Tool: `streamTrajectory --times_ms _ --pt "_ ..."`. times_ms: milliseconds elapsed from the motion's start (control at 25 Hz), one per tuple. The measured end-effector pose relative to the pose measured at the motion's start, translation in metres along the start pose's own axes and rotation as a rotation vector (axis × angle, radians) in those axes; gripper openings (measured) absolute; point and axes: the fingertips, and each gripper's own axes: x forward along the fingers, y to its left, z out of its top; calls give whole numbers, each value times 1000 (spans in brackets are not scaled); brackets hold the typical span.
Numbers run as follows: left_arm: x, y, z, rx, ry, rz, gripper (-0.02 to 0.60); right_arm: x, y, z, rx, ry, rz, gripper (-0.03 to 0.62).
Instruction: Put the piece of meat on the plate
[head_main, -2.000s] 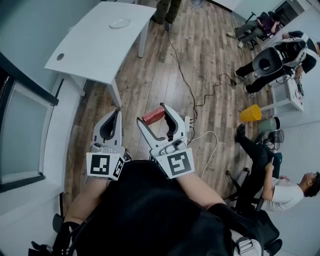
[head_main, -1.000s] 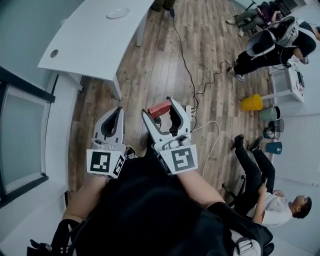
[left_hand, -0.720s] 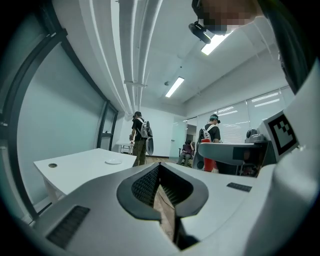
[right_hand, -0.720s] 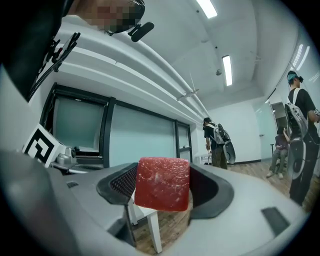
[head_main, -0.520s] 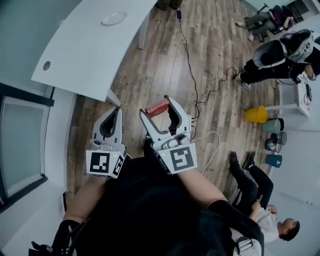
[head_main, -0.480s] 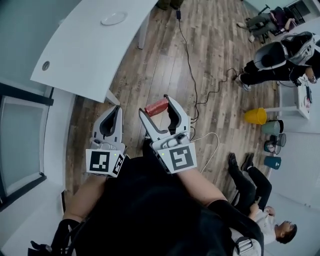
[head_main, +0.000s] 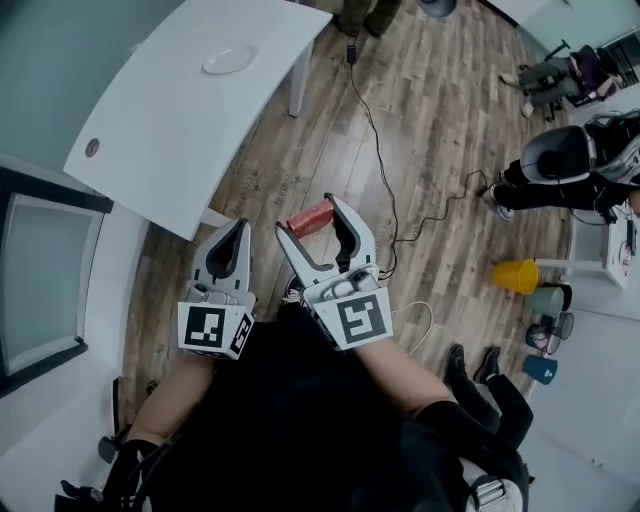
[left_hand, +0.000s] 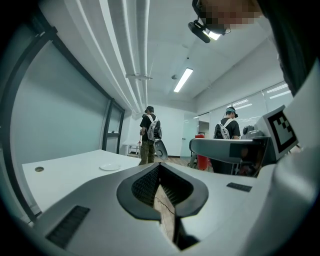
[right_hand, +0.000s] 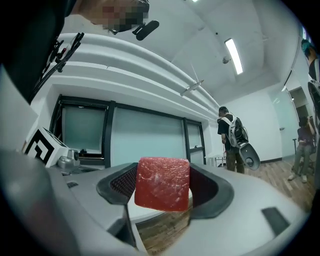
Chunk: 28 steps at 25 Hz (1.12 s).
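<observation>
The red piece of meat (head_main: 310, 217) is clamped between the jaws of my right gripper (head_main: 313, 222), held in the air over the wooden floor; in the right gripper view the piece of meat (right_hand: 162, 183) is a red block filling the gap at the gripper (right_hand: 163, 186). My left gripper (head_main: 229, 243) hangs beside it to the left, shut with nothing in it; its jaws meet in the left gripper view (left_hand: 162, 186). A small white plate (head_main: 228, 60) lies on the white table (head_main: 150, 120) ahead, and shows as a plate (left_hand: 109, 167) in the left gripper view.
The table's leg (head_main: 301, 80) stands ahead. A black cable (head_main: 385, 190) runs across the floor. People stand and sit at the right (head_main: 560, 170). A yellow bucket (head_main: 515, 275) and other containers (head_main: 545, 335) sit at the right. A window wall (head_main: 40, 290) is to the left.
The view has shifted: the table and plate now lie lower and nearer in the head view. Both grippers keep their pose, the right one still holding the meat.
</observation>
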Motion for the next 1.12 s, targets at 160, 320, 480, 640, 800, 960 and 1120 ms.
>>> streamTrajectory --times_ms 160,320,480,640,800,960,1120 --pt "11 7 4 7 6 20 3 15 -10 3 24 -5 17 308" --pt "24 27 3 -28 15 37 3 32 -8 -12 11 77 56 308" --pt "56 47 -1 -54 16 15 3 62 -17 -13 3 87 49 308" --pt "105 78 8 -79 -5 -24 3 106 -29 -5 -6 68 38 308" --pt "144 110 26 -84 -43 -64 3 158 -39 5 -15 48 31 308" --pt "163 143 35 -109 -54 -66 3 200 -40 18 -43 48 38 308" --pt "175 163 47 -103 -81 -48 3 224 -45 22 -48 57 49 308"
